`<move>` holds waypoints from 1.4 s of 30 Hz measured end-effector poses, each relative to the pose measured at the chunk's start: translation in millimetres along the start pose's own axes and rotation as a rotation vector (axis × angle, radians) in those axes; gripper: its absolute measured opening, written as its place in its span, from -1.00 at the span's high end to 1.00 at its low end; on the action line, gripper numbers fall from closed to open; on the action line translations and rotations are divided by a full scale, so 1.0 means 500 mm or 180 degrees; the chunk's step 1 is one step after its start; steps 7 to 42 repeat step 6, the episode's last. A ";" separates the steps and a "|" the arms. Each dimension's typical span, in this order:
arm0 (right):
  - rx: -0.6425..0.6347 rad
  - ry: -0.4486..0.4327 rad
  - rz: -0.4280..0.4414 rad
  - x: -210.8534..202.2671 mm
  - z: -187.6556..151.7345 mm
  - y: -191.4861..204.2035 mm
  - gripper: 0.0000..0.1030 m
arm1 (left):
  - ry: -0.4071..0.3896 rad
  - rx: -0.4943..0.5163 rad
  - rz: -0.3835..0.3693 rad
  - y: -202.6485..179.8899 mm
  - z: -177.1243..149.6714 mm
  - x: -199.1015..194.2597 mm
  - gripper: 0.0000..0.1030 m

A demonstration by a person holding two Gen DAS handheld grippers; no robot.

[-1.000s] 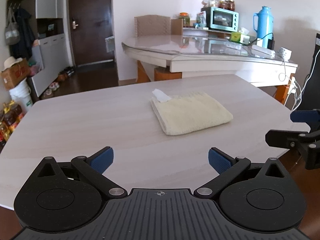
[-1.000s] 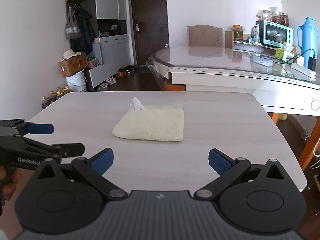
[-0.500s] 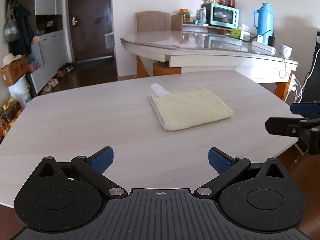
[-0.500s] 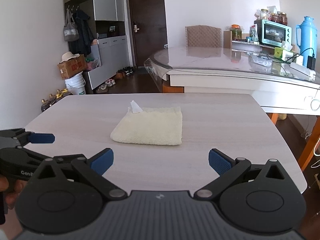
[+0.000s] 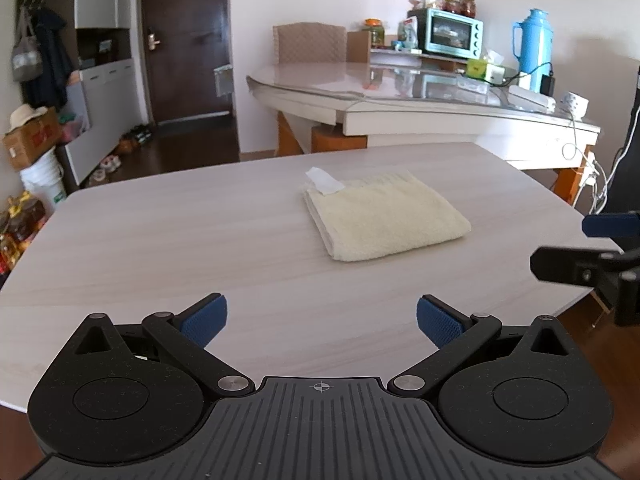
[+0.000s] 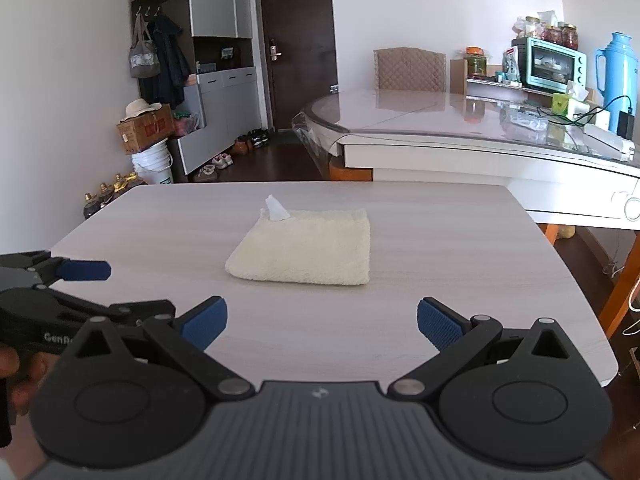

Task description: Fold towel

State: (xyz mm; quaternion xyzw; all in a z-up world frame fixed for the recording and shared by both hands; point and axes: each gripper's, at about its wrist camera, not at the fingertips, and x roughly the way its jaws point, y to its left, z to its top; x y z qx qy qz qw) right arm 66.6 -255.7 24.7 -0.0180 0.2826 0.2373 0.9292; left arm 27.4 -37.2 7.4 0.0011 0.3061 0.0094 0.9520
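A cream towel (image 5: 384, 216) lies folded into a small rectangle on the pale wood table (image 5: 200, 240), a white tag (image 5: 323, 181) sticking up at its far left corner. It also shows in the right wrist view (image 6: 304, 248). My left gripper (image 5: 322, 320) is open and empty, held back over the table's near edge, well short of the towel. My right gripper (image 6: 322, 320) is open and empty too, near the front edge. Each gripper shows at the side of the other's view: the right one (image 5: 592, 248), the left one (image 6: 72, 284).
A glass-topped dining table (image 5: 420, 92) stands behind with a teal oven (image 5: 448, 36), a blue thermos (image 5: 534, 50) and cables. A chair (image 5: 310, 44), a cabinet, a box and a bucket (image 5: 40, 184) stand at the back left.
Both grippers have drawn slightly back and up from the towel, still open. The towel has not moved.
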 end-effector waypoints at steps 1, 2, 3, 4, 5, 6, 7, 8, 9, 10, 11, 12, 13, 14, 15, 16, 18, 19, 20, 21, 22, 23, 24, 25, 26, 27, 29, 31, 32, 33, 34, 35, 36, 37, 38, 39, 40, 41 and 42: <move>-0.0003 0.0003 0.0002 0.001 0.000 0.002 -0.99 | -0.0006 -0.0012 -0.0003 0.002 0.000 0.001 -1.00; -0.0005 0.0005 0.0004 0.002 0.000 0.003 -0.99 | -0.0011 -0.0025 -0.0018 0.004 0.000 0.000 -1.00; -0.0008 0.0008 0.0006 0.003 0.001 0.005 -0.99 | -0.0016 -0.0037 -0.0033 0.005 0.000 0.000 -1.00; -0.0008 0.0010 0.0010 0.004 0.001 0.006 -0.99 | -0.0030 -0.0046 -0.0055 0.007 0.000 -0.001 -1.00; -0.0007 0.0013 0.0016 0.004 0.001 0.007 -0.99 | -0.0044 -0.0055 -0.0077 0.008 0.001 -0.003 -1.00; -0.0003 0.0015 0.0022 0.004 0.001 0.007 -0.99 | -0.0045 -0.0059 -0.0090 0.010 0.002 -0.001 -1.00; -0.0003 0.0015 0.0022 0.004 0.001 0.007 -0.99 | -0.0045 -0.0059 -0.0090 0.010 0.002 -0.001 -1.00; -0.0003 0.0015 0.0022 0.004 0.001 0.007 -0.99 | -0.0045 -0.0059 -0.0090 0.010 0.002 -0.001 -1.00; -0.0003 0.0015 0.0022 0.004 0.001 0.007 -0.99 | -0.0045 -0.0059 -0.0090 0.010 0.002 -0.001 -1.00; -0.0003 0.0015 0.0022 0.004 0.001 0.007 -0.99 | -0.0045 -0.0059 -0.0090 0.010 0.002 -0.001 -1.00; -0.0003 0.0015 0.0022 0.004 0.001 0.007 -0.99 | -0.0045 -0.0059 -0.0090 0.010 0.002 -0.001 -1.00; -0.0003 0.0015 0.0022 0.004 0.001 0.007 -0.99 | -0.0045 -0.0059 -0.0090 0.010 0.002 -0.001 -1.00; -0.0003 0.0015 0.0022 0.004 0.001 0.007 -0.99 | -0.0045 -0.0059 -0.0090 0.010 0.002 -0.001 -1.00; -0.0003 0.0015 0.0022 0.004 0.001 0.007 -0.99 | -0.0045 -0.0059 -0.0090 0.010 0.002 -0.001 -1.00; -0.0003 0.0015 0.0022 0.004 0.001 0.007 -0.99 | -0.0045 -0.0059 -0.0090 0.010 0.002 -0.001 -1.00; -0.0003 0.0015 0.0022 0.004 0.001 0.007 -0.99 | -0.0045 -0.0059 -0.0090 0.010 0.002 -0.001 -1.00; -0.0003 0.0015 0.0022 0.004 0.001 0.007 -0.99 | -0.0045 -0.0059 -0.0090 0.010 0.002 -0.001 -1.00; -0.0003 0.0015 0.0022 0.004 0.001 0.007 -0.99 | -0.0045 -0.0059 -0.0090 0.010 0.002 -0.001 -1.00; -0.0003 0.0015 0.0022 0.004 0.001 0.007 -0.99 | -0.0045 -0.0059 -0.0090 0.010 0.002 -0.001 -1.00; -0.0003 0.0015 0.0022 0.004 0.001 0.007 -0.99 | -0.0045 -0.0059 -0.0090 0.010 0.002 -0.001 -1.00; -0.0003 0.0015 0.0022 0.004 0.001 0.007 -0.99 | -0.0045 -0.0059 -0.0090 0.010 0.002 -0.001 -1.00; -0.0003 0.0015 0.0022 0.004 0.001 0.007 -0.99 | -0.0045 -0.0059 -0.0090 0.010 0.002 -0.001 -1.00; -0.0003 0.0015 0.0022 0.004 0.001 0.007 -0.99 | -0.0045 -0.0059 -0.0090 0.010 0.002 -0.001 -1.00; -0.0003 0.0015 0.0022 0.004 0.001 0.007 -0.99 | -0.0045 -0.0059 -0.0090 0.010 0.002 -0.001 -1.00; -0.0003 0.0015 0.0022 0.004 0.001 0.007 -0.99 | -0.0045 -0.0059 -0.0090 0.010 0.002 -0.001 -1.00; -0.0003 0.0015 0.0022 0.004 0.001 0.007 -0.99 | -0.0045 -0.0059 -0.0090 0.010 0.002 -0.001 -1.00; -0.0003 0.0015 0.0022 0.004 0.001 0.007 -0.99 | -0.0045 -0.0059 -0.0090 0.010 0.002 -0.001 -1.00; -0.0003 0.0015 0.0022 0.004 0.001 0.007 -0.99 | -0.0045 -0.0059 -0.0090 0.010 0.002 -0.001 -1.00; -0.0003 0.0015 0.0022 0.004 0.001 0.007 -0.99 | -0.0045 -0.0059 -0.0090 0.010 0.002 -0.001 -1.00; -0.0003 0.0015 0.0022 0.004 0.001 0.007 -0.99 | -0.0045 -0.0059 -0.0090 0.010 0.002 -0.001 -1.00; -0.0003 0.0015 0.0022 0.004 0.001 0.007 -0.99 | -0.0045 -0.0059 -0.0090 0.010 0.002 -0.001 -1.00; -0.0003 0.0015 0.0022 0.004 0.001 0.007 -0.99 | -0.0045 -0.0059 -0.0090 0.010 0.002 -0.001 -1.00; -0.0003 0.0015 0.0022 0.004 0.001 0.007 -0.99 | -0.0045 -0.0059 -0.0090 0.010 0.002 -0.001 -1.00; -0.0003 0.0015 0.0022 0.004 0.001 0.007 -0.99 | -0.0045 -0.0059 -0.0090 0.010 0.002 -0.001 -1.00; -0.0003 0.0015 0.0022 0.004 0.001 0.007 -0.99 | -0.0045 -0.0059 -0.0090 0.010 0.002 -0.001 -1.00; -0.0003 0.0015 0.0022 0.004 0.001 0.007 -0.99 | -0.0045 -0.0059 -0.0090 0.010 0.002 -0.001 -1.00; -0.0003 0.0015 0.0022 0.004 0.001 0.007 -0.99 | -0.0045 -0.0059 -0.0090 0.010 0.002 -0.001 -1.00; -0.0003 0.0015 0.0022 0.004 0.001 0.007 -0.99 | -0.0045 -0.0059 -0.0090 0.010 0.002 -0.001 -1.00; -0.0003 0.0015 0.0022 0.004 0.001 0.007 -0.99 | -0.0045 -0.0059 -0.0090 0.010 0.002 -0.001 -1.00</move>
